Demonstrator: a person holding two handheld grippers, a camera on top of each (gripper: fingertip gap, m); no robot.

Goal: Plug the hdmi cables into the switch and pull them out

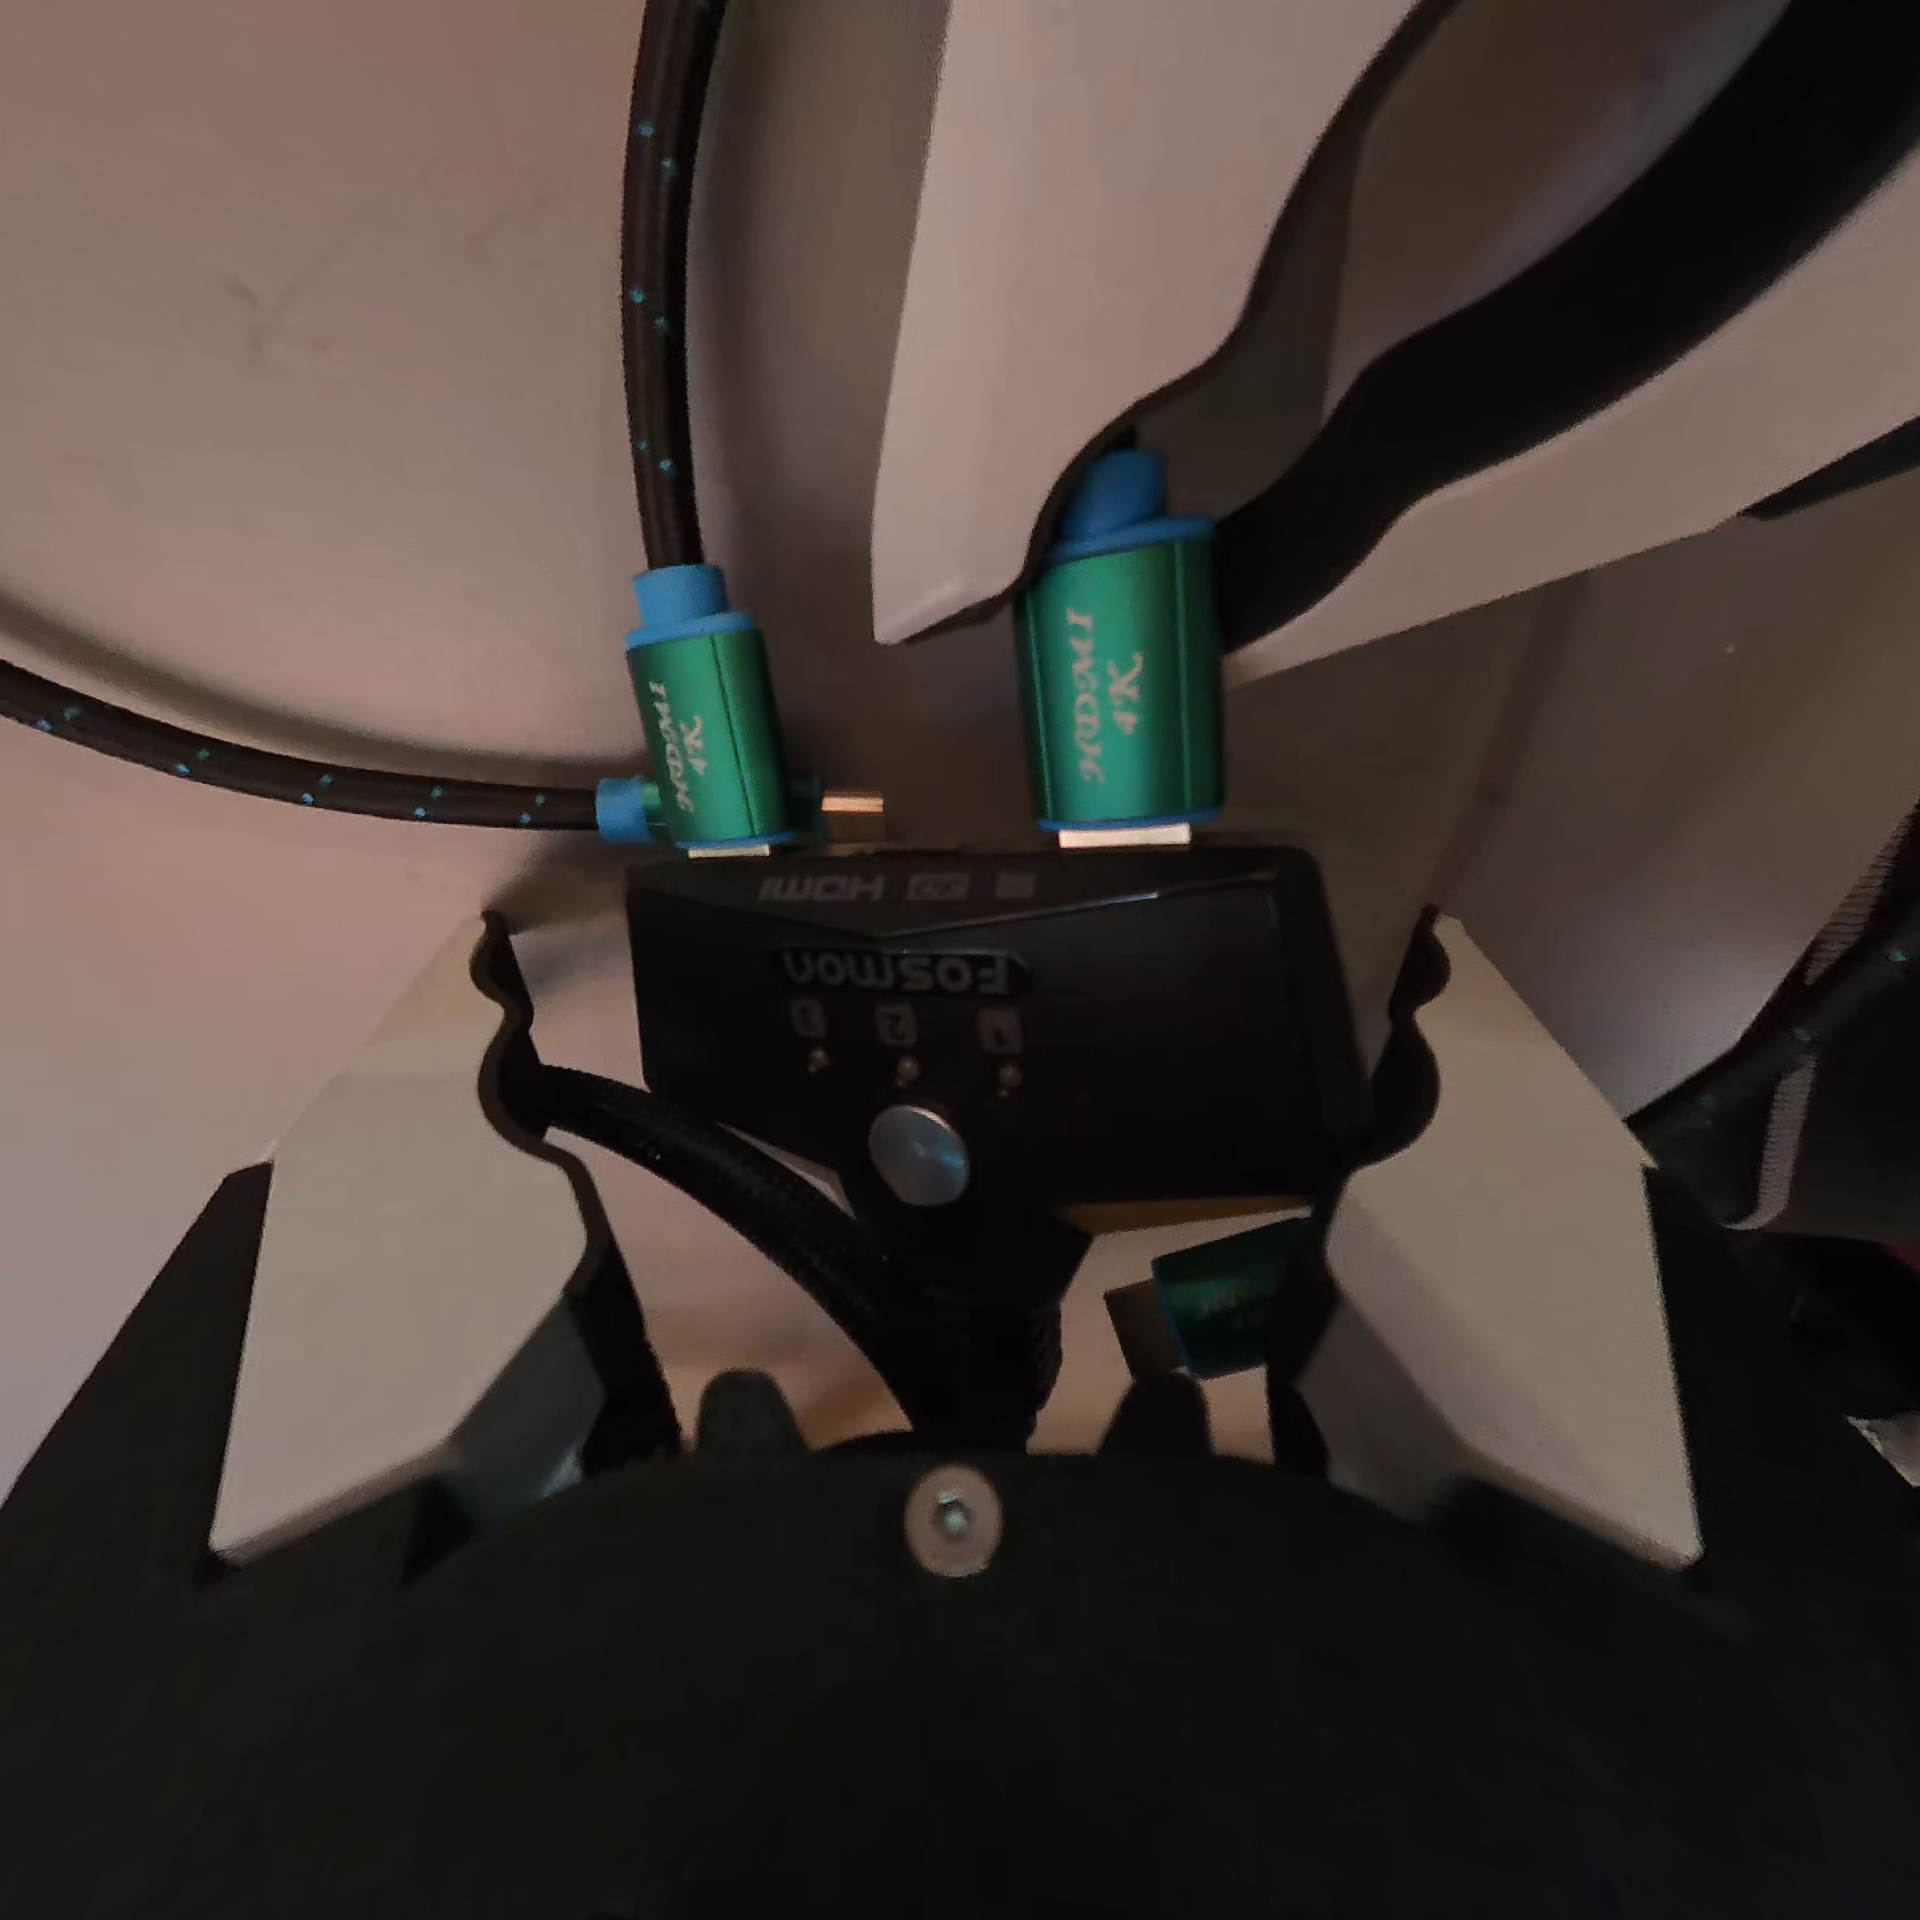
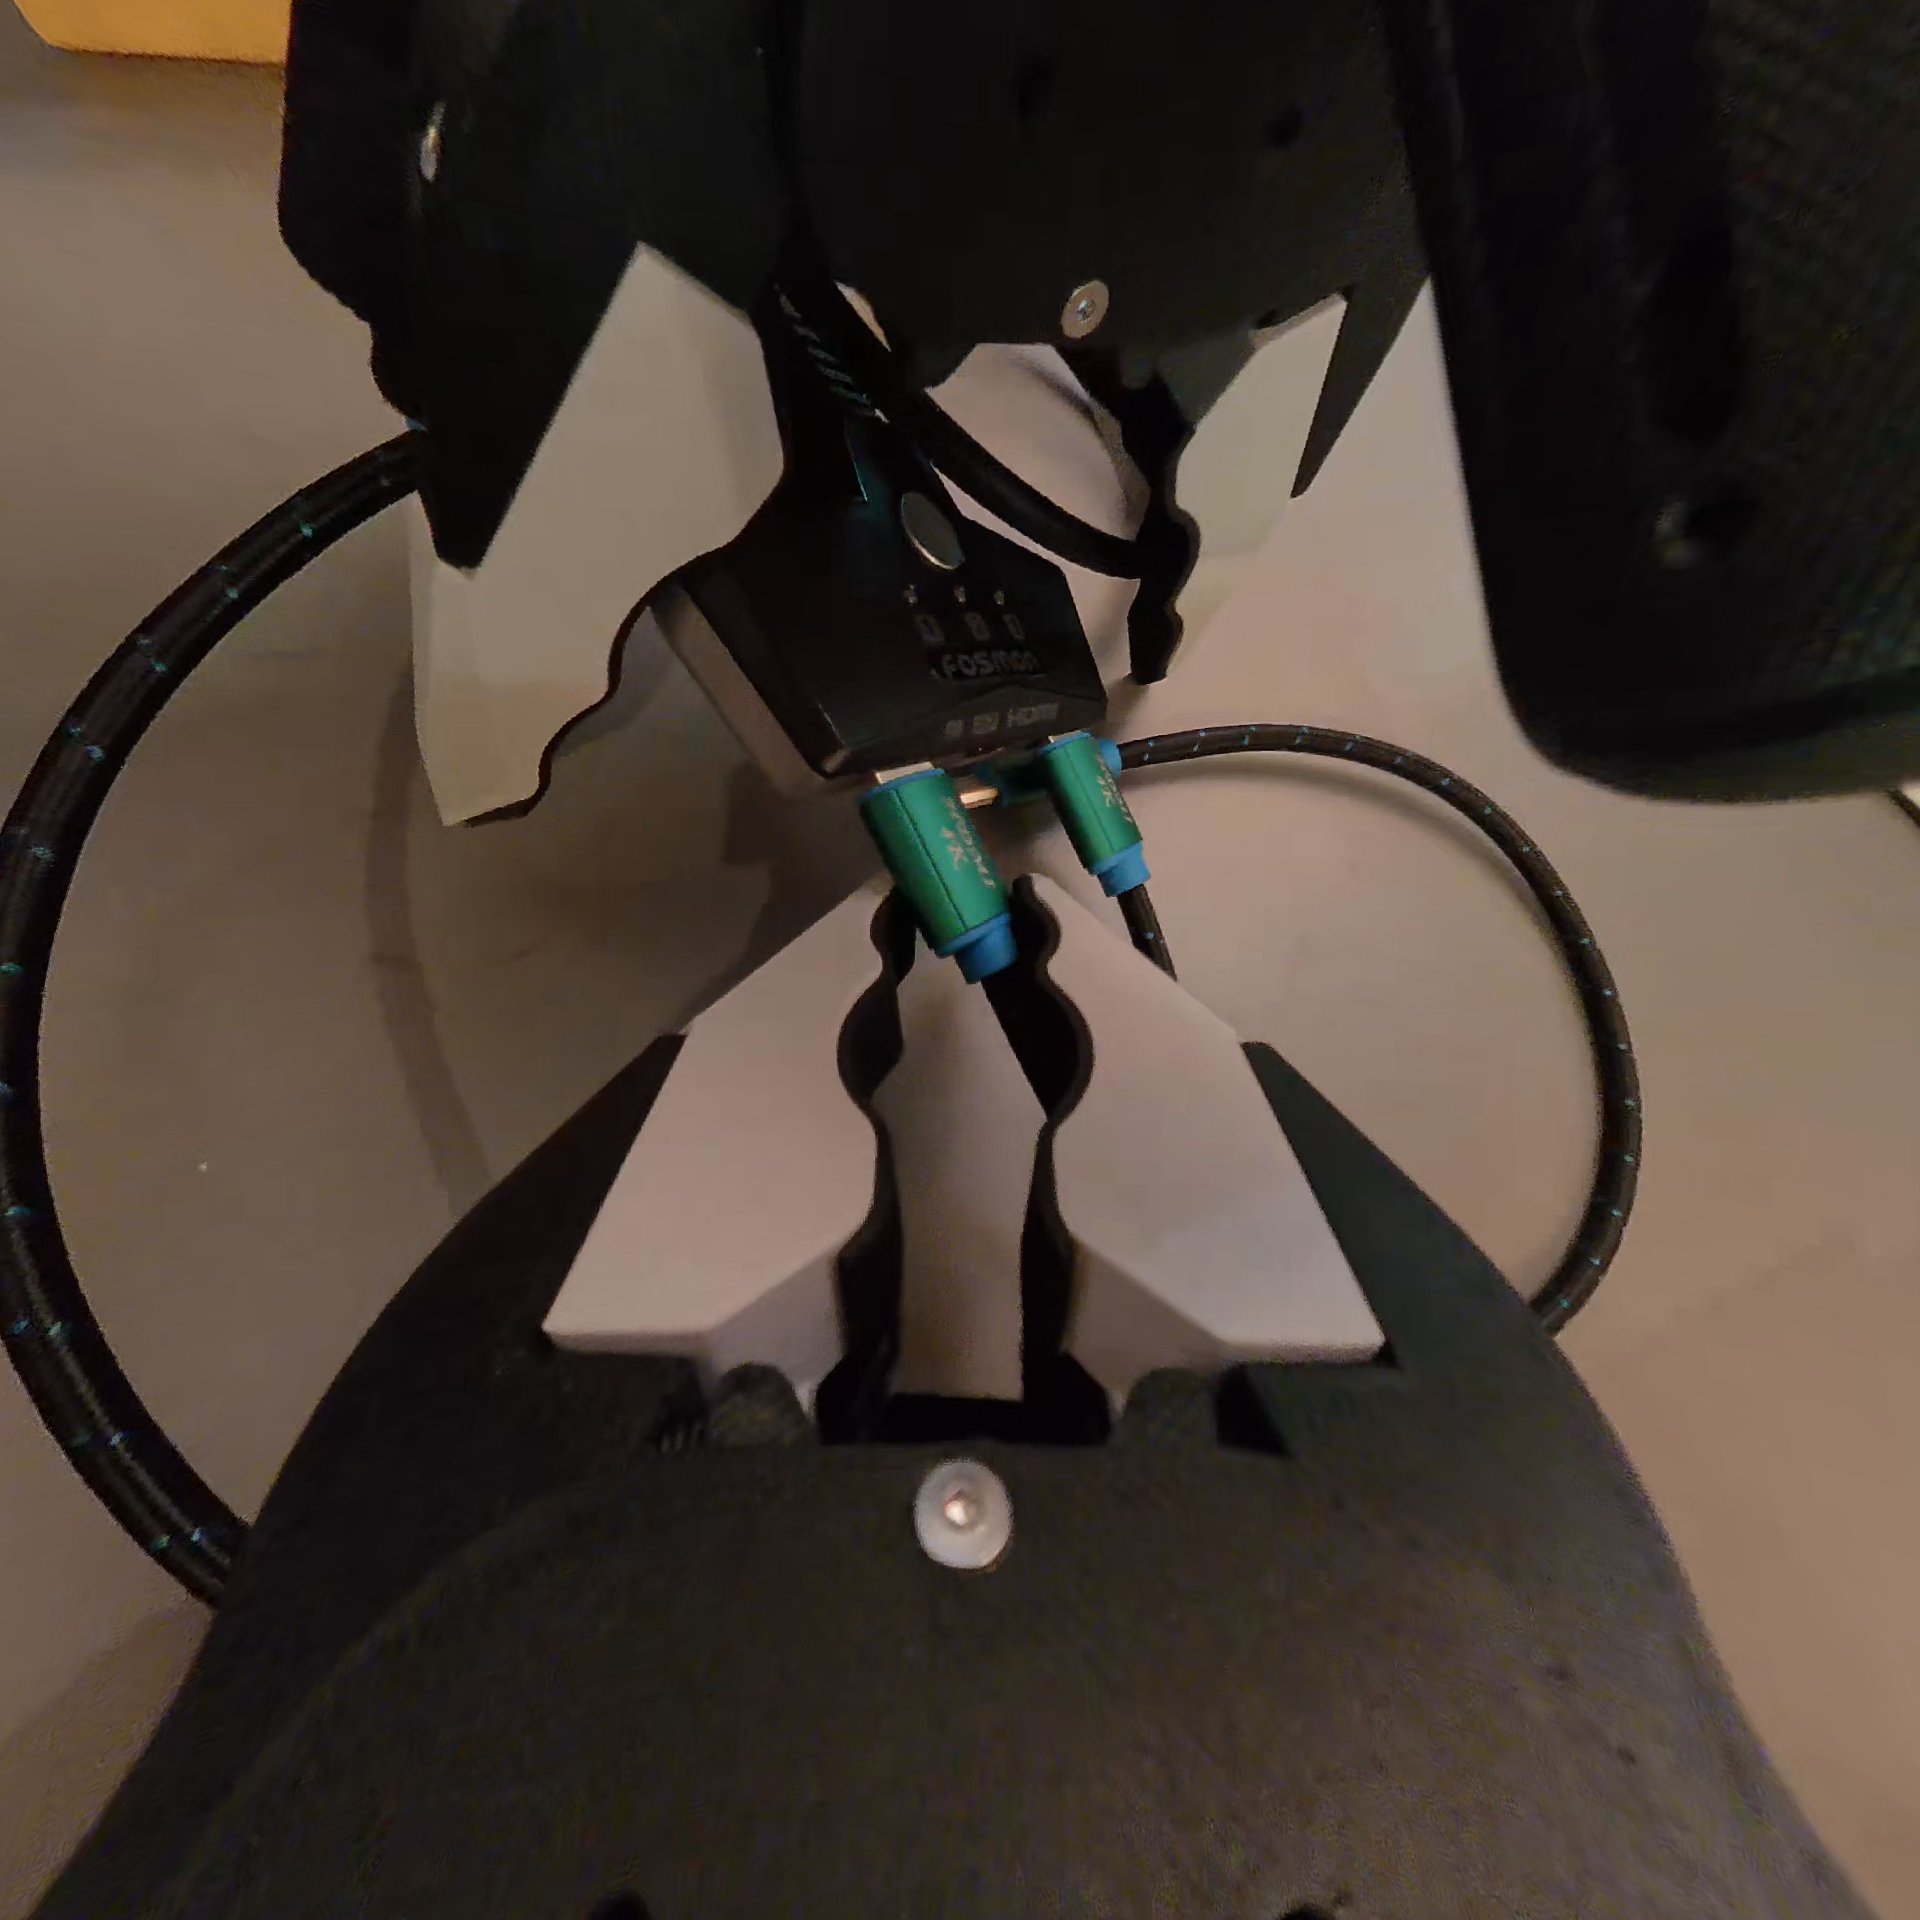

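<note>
My left gripper (image 1: 961, 935) is shut on the black HDMI switch (image 1: 987, 1018), one finger on each side. Two green plugs with blue boots meet its far edge. The right-hand plug (image 1: 1117, 675) shows a strip of metal at the port. My right gripper (image 2: 964, 914) is shut on this plug (image 2: 935, 873) at its blue boot, and the cable runs back between the fingers. The other plug (image 1: 712, 727) stands at the left port; it also shows in the right wrist view (image 2: 1086, 810). A third plug's metal tip (image 1: 852, 805) lies on the table behind them.
Black braided cables loop over the grey table (image 2: 260, 935) on the left (image 2: 62, 790) and right (image 2: 1558, 935). The switch's own braided lead (image 1: 727, 1153) and another green plug (image 1: 1216, 1309) lie under my left gripper. A tan object (image 2: 135, 21) sits at the far corner. There is about 5 cm between the tips of the two grippers.
</note>
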